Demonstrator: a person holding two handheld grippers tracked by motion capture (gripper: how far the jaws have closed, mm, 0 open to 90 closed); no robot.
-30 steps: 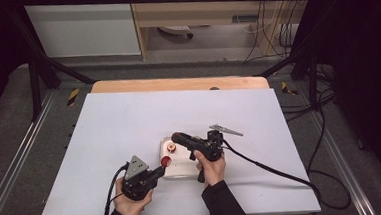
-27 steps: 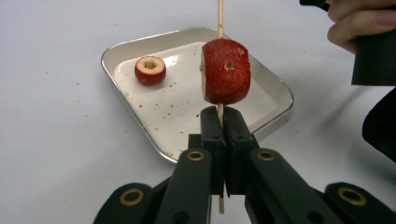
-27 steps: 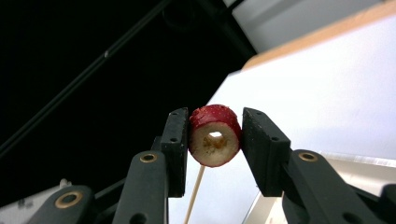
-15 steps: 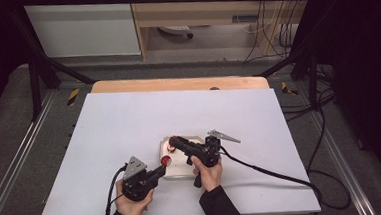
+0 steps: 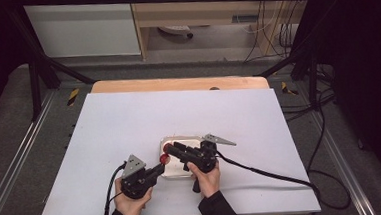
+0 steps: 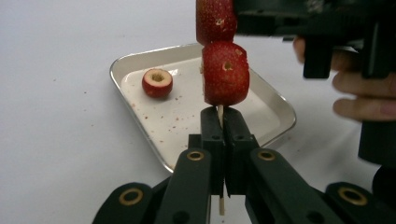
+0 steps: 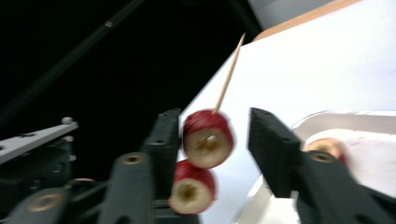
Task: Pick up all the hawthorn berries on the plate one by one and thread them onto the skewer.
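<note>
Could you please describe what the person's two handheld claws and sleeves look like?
Both the left claw and the right claw are black with brass-coloured pivot rings; each carries a grey three-cornered plate and trails a black cable. The sleeves are dark.

1. No text, label, brand, number or sign can be read in any of the views.
</note>
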